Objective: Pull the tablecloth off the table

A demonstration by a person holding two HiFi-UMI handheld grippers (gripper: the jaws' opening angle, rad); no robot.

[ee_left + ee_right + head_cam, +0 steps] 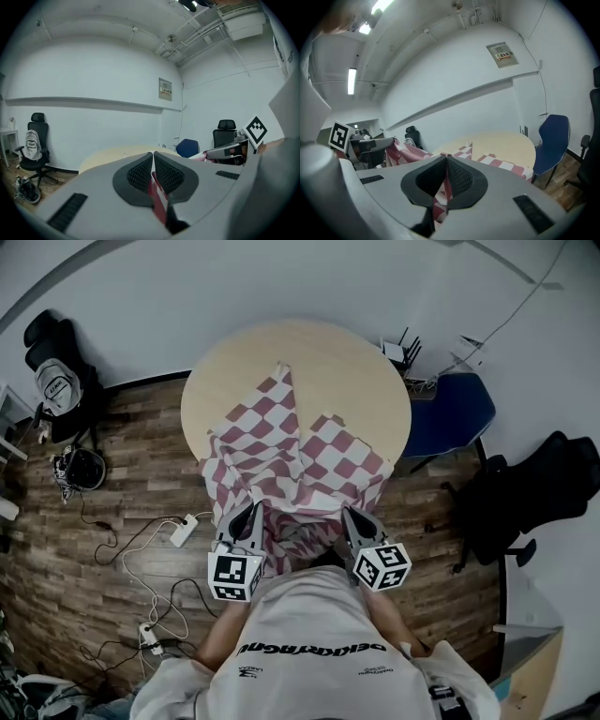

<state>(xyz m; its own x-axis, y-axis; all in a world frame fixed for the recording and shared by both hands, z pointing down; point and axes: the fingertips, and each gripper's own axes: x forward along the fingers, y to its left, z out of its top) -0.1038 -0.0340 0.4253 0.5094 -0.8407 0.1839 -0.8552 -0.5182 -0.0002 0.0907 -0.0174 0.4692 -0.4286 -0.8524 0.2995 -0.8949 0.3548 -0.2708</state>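
The cloth (295,451), checked red and white, lies rumpled ahead of both claws. It covers only the part of the round worktop (328,357) nearest them. Its far corners are folded back, and the far half of the top is bare. Its near edge drops over the rim and rises to the claws, one bunch to each.

The left claw (250,509) is clenched on a fold of cloth, and a strip of it shows between the pads in its own view. The right claw (350,515) is clenched on the cloth in the same way. I judge that two grips set apart keep the fabric spread, so it should slide evenly rather than twist or catch on the rim.

Both claws sit side by side just short of the rim, close to the person's chest. Their tips point forward across the top and their marker cubes face the body. The arms are bent, with the elbows tucked in. A blue chair (450,413) stands ahead and to the right of the right claw.
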